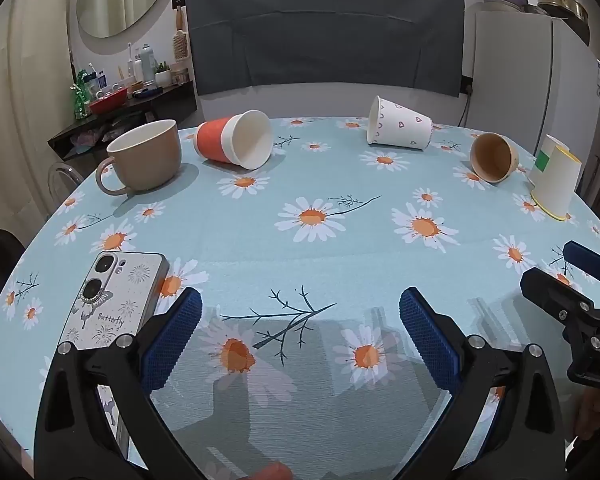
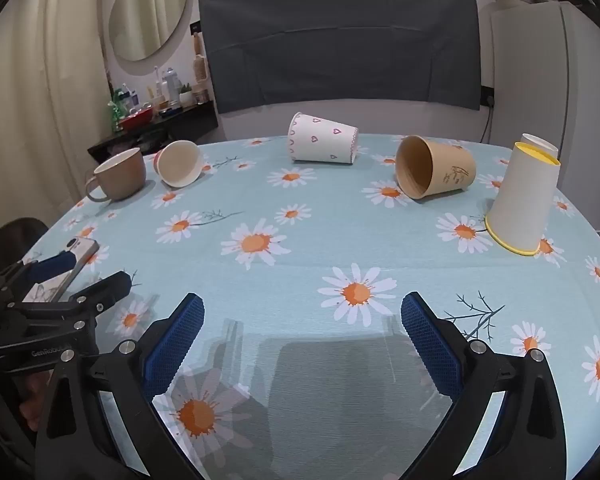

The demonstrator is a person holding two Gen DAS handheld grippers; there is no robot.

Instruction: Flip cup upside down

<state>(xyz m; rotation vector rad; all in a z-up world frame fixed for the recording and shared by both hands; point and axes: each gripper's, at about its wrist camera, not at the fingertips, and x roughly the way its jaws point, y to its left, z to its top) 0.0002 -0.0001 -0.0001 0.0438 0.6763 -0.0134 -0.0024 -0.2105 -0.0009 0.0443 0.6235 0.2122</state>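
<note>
While both grippers hover low with jaws spread wide and holding nothing, the left gripper near a phone and the right gripper beside it, four paper cups lie or stand across the table: the heart cup, brown cup and red cup lie tipped over, the yellow-rimmed cup stands upside down.

1. Left gripper: black plastic arms, blue textured pads, silver screws.
2. Right gripper: same build; black arms, blue ribbed pads, silver screws.
3. "GenRobot" lettering on left unit's black body, right wrist view.
</note>
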